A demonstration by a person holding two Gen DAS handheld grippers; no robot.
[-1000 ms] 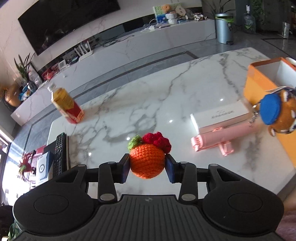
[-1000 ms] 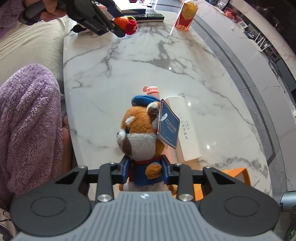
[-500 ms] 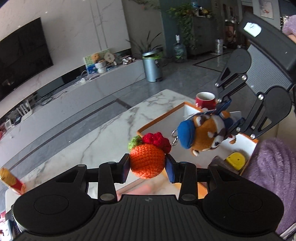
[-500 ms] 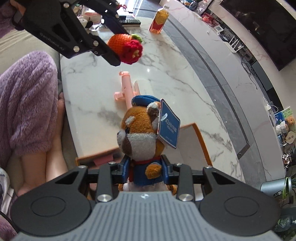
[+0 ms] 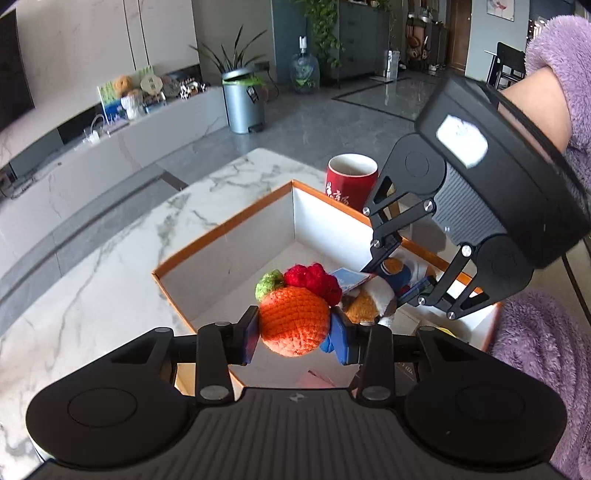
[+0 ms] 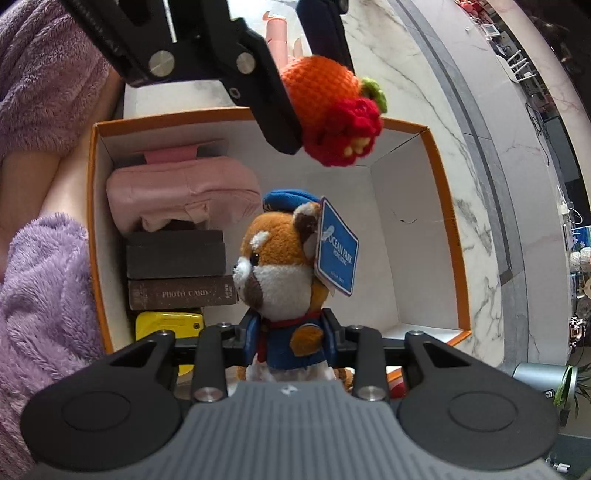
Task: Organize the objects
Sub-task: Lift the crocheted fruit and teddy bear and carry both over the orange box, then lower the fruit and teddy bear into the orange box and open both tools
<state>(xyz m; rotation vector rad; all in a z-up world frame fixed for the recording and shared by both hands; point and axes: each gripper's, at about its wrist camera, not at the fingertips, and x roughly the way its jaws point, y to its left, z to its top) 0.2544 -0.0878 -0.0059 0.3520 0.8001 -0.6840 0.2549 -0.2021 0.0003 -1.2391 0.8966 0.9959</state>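
Note:
My left gripper (image 5: 294, 334) is shut on an orange crocheted ball (image 5: 294, 320) with a red flower and a green leaf, held over the near rim of the orange box (image 5: 221, 230). The same ball (image 6: 321, 88) hangs at the top of the right wrist view, above the box's far wall (image 6: 406, 129). My right gripper (image 6: 291, 345) is shut on a plush red panda (image 6: 280, 258) in a blue cap with a blue tag, lowered over the box's white inside. From the left wrist, the panda (image 5: 373, 295) shows behind the ball.
A pink pouch (image 6: 181, 192), two dark boxes (image 6: 177, 254) and a yellow item (image 6: 166, 325) fill the box's left side. A red mug (image 5: 351, 181) stands behind the box. A pink object (image 6: 277, 33) lies on the marble table (image 5: 110, 266). Purple sleeves (image 6: 44, 295) flank the box.
Both grippers swung from over the open table to above the orange box, each still holding its toy. The panda has sunk lower into the box and the ball now hangs close above it.

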